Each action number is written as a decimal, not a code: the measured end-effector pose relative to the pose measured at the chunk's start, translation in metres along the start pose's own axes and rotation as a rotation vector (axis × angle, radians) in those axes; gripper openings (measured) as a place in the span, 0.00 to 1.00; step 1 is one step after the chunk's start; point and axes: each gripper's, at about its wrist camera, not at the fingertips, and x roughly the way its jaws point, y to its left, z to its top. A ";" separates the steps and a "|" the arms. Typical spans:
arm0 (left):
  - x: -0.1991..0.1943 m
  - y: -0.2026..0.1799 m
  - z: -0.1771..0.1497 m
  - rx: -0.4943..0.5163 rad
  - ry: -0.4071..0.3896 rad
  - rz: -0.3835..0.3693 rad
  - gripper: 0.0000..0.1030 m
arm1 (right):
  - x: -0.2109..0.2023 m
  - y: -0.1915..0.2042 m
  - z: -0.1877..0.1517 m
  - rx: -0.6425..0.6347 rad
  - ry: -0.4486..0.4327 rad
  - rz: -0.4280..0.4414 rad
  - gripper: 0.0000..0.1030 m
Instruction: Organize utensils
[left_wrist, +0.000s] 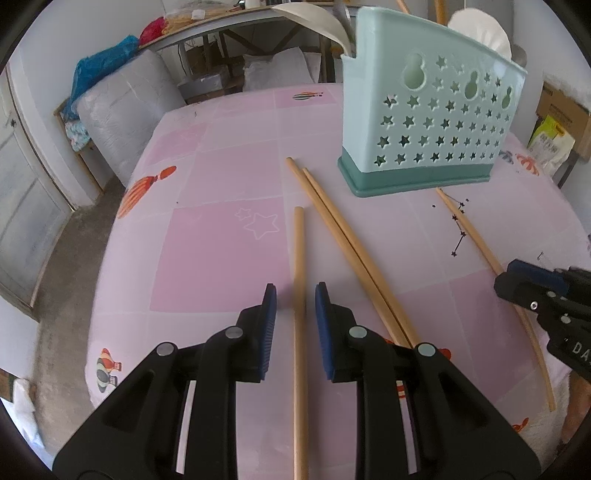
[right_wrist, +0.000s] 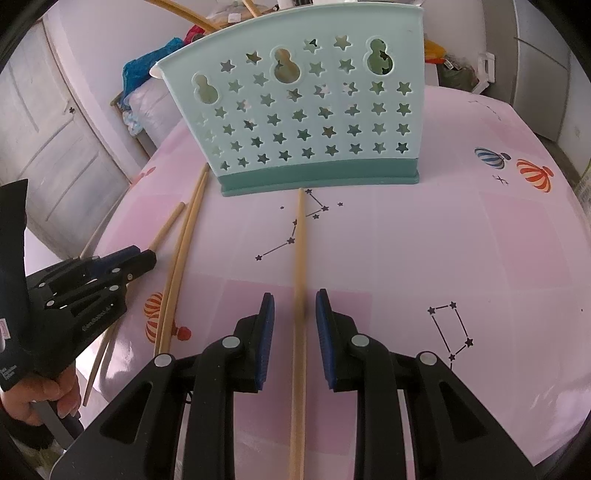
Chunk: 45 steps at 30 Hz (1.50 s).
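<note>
Each hand-held gripper (left_wrist: 295, 295) (right_wrist: 295, 301) straddles a chopstick (left_wrist: 300, 295) (right_wrist: 300, 280), pads spread; only right view shows hand (right_wrist: 40, 398).

Left hand-held gripper (left_wrist: 295, 291), right hand-held gripper (right_wrist: 294, 299): black frames, blue ribbed pads, silver rivets.

This looks like a lived-in room of a modest home, used partly for storage. A table (left_wrist: 229, 155) carries a pink patterned cloth printed with hot-air balloons and star constellations, the kind of cover found on a household dining table. A mint-green utensil holder (left_wrist: 428, 122) with star cut-outs stands on it, with wooden chopsticks (left_wrist: 332, 221) lying beside it. Behind, a rough workbench (left_wrist: 207, 26) is piled with bags and cloth, and bulky plastic-wrapped bundles (left_wrist: 122, 110) lean below it. A worn panelled door (right_wrist: 55, 147), plain pale walls and a bare concrete floor (left_wrist: 70, 266) complete the setting, with cardboard boxes (left_wrist: 565, 114) stacked off to one side.
</note>
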 end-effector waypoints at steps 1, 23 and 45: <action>0.000 0.003 -0.001 -0.011 -0.002 -0.015 0.19 | 0.000 0.001 0.000 0.006 -0.003 -0.003 0.23; 0.010 0.014 0.004 0.028 -0.037 -0.074 0.19 | 0.003 0.012 0.000 0.184 -0.029 -0.040 0.40; 0.010 0.016 0.001 0.057 -0.054 -0.087 0.19 | 0.003 0.003 -0.003 0.279 -0.040 -0.009 0.40</action>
